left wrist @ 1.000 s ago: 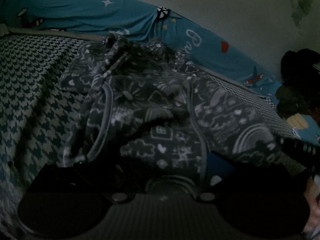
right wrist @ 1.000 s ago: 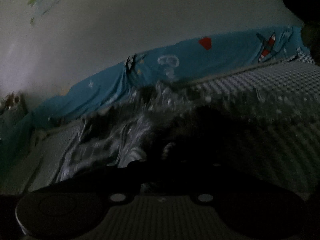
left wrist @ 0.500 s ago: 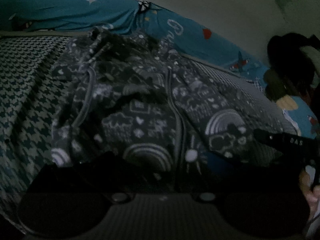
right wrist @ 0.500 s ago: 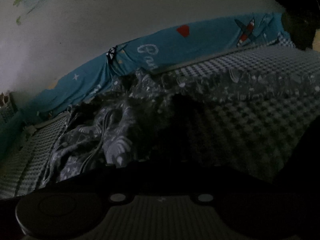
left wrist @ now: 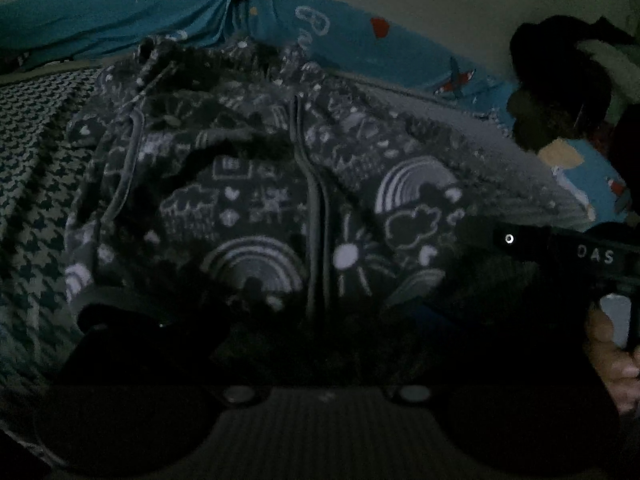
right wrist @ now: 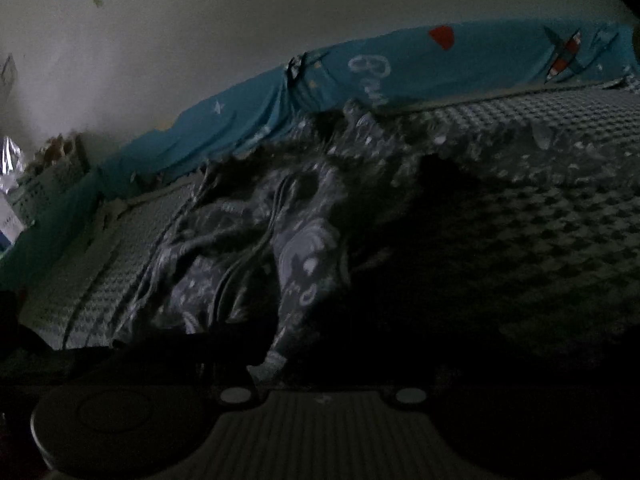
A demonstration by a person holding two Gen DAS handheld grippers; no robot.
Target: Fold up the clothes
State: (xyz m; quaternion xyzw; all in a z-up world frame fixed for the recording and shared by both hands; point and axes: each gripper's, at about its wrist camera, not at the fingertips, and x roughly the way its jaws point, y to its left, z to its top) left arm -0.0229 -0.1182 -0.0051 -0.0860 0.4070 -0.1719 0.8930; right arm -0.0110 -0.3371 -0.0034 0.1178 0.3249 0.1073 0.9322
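Left gripper (left wrist: pixel 320 344): the fingers are lost in shadow at the bottom of the left wrist view, directly below the near hem of the garment (left wrist: pixel 280 200). Whether they are spread or pressed together cannot be determined, nor whether they touch the cloth.

Right gripper (right wrist: pixel 272 364): a pale cuff or hem end of the garment (right wrist: pixel 304 256) hangs down to the gripper body at the lower centre of the right wrist view. The fingers are too dark to resolve, so it cannot be told whether they pinch this end. In the left wrist view the same tool (left wrist: pixel 560 252) enters from the right edge as a dark bar with white lettering, lying just beside the garment's right side; a hand (left wrist: pixel 612 356) is visible behind it.

Garment: dark grey fabric printed with white rainbows, clouds, suns and hearts. It lies crumpled on the bed cover (left wrist: pixel 36 184), with a pale double seam running down its middle and a second pale seam along its left side. One part extends to the right across the cover in the right wrist view.

Bed cover: a dark and light houndstooth weave, visible on both sides of the garment.

Surroundings: a blue sheet (left wrist: pixel 192 16) with stars, a red shape and an aeroplane print runs along the far edge of the bed against a pale wall (right wrist: pixel 200 32). A dark pile (left wrist: pixel 560 80) sits at the far right.
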